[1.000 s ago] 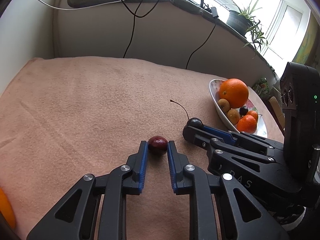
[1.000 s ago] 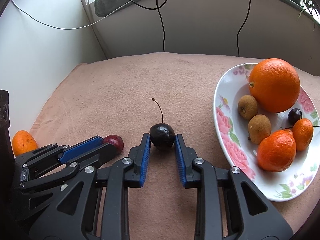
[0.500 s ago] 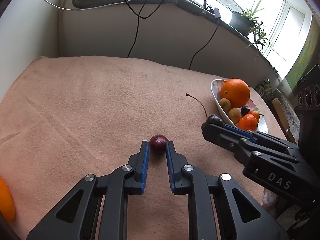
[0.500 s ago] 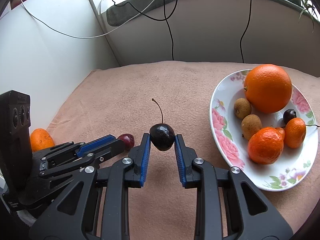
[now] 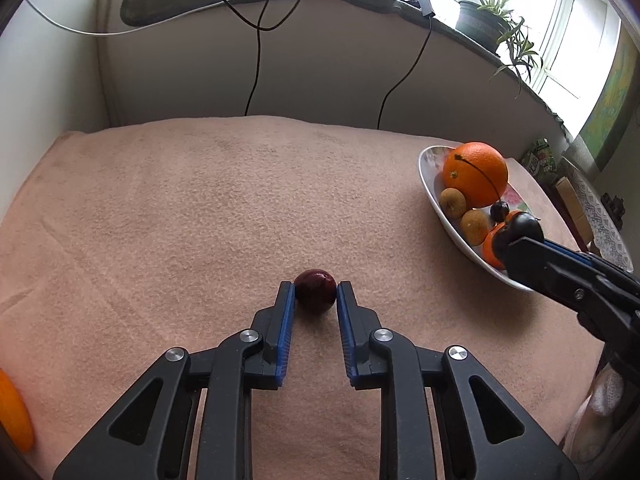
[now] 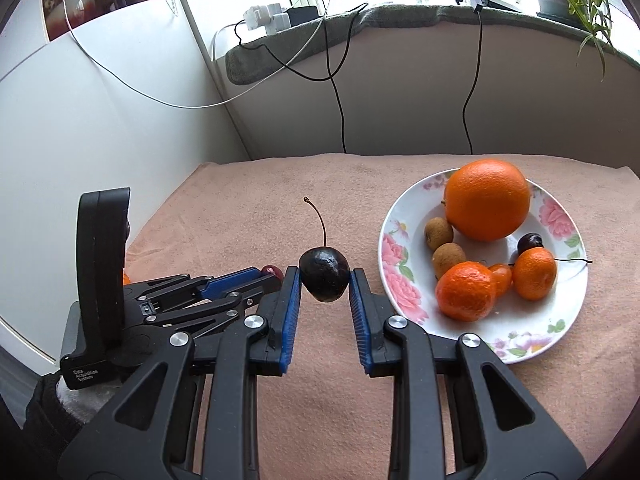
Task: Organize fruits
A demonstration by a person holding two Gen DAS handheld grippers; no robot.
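My left gripper [image 5: 316, 294] is shut on a small dark red cherry [image 5: 315, 290], low over the pink cloth [image 5: 200, 208]. My right gripper [image 6: 325, 280] is shut on a dark stemmed cherry [image 6: 324, 274] and holds it in the air left of the floral plate [image 6: 400, 276]. In the left wrist view the right gripper [image 5: 520, 236] holds this cherry [image 5: 526, 228] by the plate's near rim [image 5: 452, 224]. The plate holds a large orange [image 6: 486, 204], tangerines, two brown fruits and a dark cherry.
An orange fruit [image 5: 14, 412] lies at the cloth's left edge. Walls stand at the back and left, with cables hanging from the sill [image 6: 340, 92]. A potted plant [image 5: 488, 24] stands on the sill.
My right gripper has lifted the stemmed cherry off the cloth and carried it right, toward the plate. My left gripper has closed on the red cherry.
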